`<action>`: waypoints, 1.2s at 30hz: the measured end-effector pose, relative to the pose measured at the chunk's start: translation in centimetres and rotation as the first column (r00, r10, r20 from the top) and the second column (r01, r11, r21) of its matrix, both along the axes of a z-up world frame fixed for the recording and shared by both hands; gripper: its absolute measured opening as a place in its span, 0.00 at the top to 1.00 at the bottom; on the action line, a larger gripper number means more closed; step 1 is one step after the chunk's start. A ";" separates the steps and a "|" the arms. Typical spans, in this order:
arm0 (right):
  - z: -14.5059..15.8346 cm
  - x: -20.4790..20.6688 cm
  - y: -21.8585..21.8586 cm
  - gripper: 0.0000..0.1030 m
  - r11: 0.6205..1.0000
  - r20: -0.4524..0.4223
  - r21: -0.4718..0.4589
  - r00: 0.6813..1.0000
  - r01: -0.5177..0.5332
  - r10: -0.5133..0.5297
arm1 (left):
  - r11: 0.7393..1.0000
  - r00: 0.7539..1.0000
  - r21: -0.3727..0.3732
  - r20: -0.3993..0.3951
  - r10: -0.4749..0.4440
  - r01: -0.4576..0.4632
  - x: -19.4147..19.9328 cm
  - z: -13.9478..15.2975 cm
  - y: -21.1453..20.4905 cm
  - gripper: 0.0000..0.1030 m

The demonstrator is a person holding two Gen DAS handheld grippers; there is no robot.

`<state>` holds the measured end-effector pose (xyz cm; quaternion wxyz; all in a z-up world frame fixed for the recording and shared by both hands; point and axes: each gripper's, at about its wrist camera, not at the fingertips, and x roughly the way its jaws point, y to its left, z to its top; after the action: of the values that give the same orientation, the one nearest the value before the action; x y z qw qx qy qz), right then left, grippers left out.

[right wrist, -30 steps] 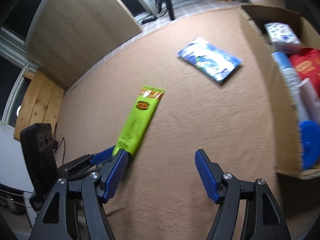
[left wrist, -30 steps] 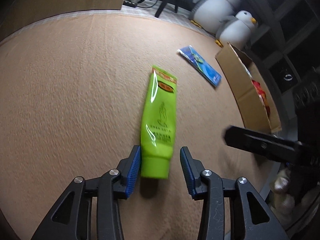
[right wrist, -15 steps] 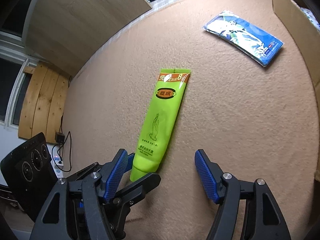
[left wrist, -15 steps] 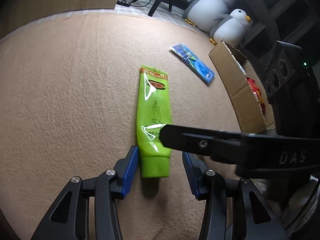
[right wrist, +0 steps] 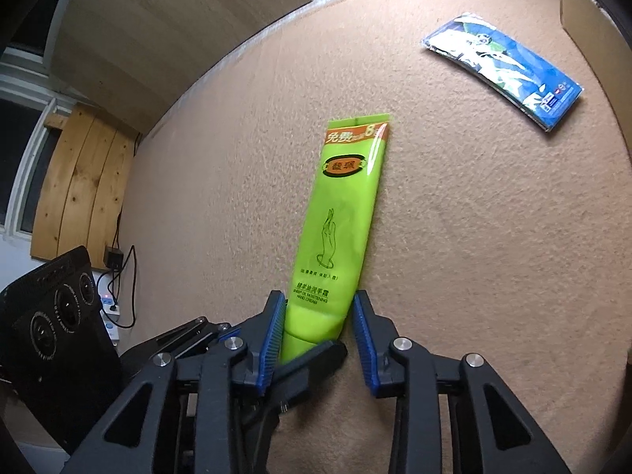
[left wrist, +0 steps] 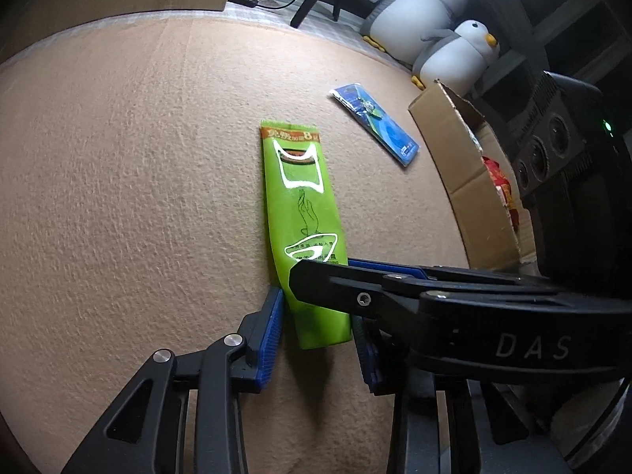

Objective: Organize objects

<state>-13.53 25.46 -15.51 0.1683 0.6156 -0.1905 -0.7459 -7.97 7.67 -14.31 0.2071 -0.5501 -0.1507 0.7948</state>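
A green hand-cream tube (left wrist: 302, 197) (right wrist: 343, 213) lies flat on the tan felt, its cap end towards me. My left gripper (left wrist: 318, 339) straddles the cap end. Its jaws are closing and the blue pads (left wrist: 272, 331) touch the tube's sides. My right gripper (right wrist: 318, 328) comes in from the right just above the cap, one black finger (left wrist: 355, 296) lying across the tube. Its jaws are closing too, with both pads (right wrist: 361, 335) against the tube. A blue flat packet (left wrist: 375, 122) (right wrist: 501, 67) lies further off on the felt.
An open cardboard box (left wrist: 454, 158) (right wrist: 580, 4) with red packs inside stands at the right edge of the felt. Two plush penguins (left wrist: 418, 12) sit behind it. A wooden board (right wrist: 177, 19) leans at the far left. Cables and a power strip lie beyond the felt.
My right gripper swung in from the right over the tube's cap end and narrowed its jaws onto the tube. My left gripper stayed put and narrowed around the cap.
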 end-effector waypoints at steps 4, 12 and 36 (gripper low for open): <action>0.5 0.1 0.4 0.72 1.000 -0.018 0.007 1.000 -0.005 0.005 | 1.000 1.000 -0.019 -0.021 0.001 -0.001 0.2 0.5 0.8 0.65; 2.6 0.6 2.8 0.72 1.000 -0.060 -0.015 0.998 0.017 -0.018 | 1.000 0.998 -0.029 -0.069 -0.007 0.005 0.1 3.0 2.9 0.65; 9.6 1.9 20.7 0.72 0.980 -0.200 0.024 0.961 0.198 -0.189 | 0.981 0.965 0.011 -0.186 -0.187 0.192 -3.6 9.3 22.2 0.64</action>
<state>-11.67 46.17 -5.86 0.0993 0.5208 -0.2158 -0.8199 -11.52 29.90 -4.99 0.3032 -0.4830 -0.0889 0.8166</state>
